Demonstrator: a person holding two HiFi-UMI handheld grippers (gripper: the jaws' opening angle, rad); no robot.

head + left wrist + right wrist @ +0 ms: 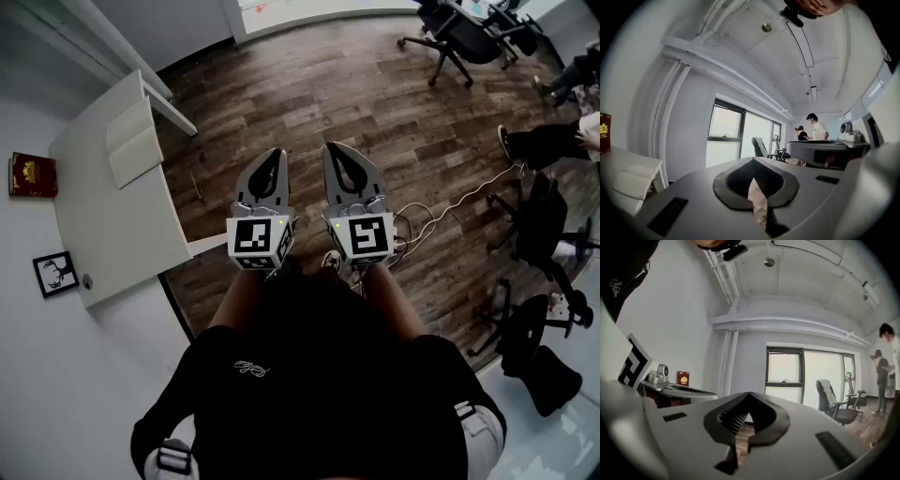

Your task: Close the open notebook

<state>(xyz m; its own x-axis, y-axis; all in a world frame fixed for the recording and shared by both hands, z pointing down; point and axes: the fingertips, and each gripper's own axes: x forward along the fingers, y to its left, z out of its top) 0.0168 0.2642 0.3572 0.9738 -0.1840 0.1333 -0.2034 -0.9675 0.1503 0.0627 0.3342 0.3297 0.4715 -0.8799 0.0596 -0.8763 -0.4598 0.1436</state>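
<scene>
The open notebook (131, 141) lies with its cream pages up on a white table (103, 234) at the left of the head view. It also shows low at the left in the left gripper view, as the notebook (635, 180). I hold both grippers side by side in front of me, over the wooden floor and well to the right of the table. My left gripper (275, 155) (752, 161) is shut and holds nothing. My right gripper (335, 150) (749, 393) is also shut and holds nothing. Neither touches the notebook.
A red book (33, 174) and a small framed picture (54, 273) hang on the wall by the table. Office chairs (459, 37) stand far right, and people (816, 127) stand by the windows. A white cable (459, 202) runs across the floor.
</scene>
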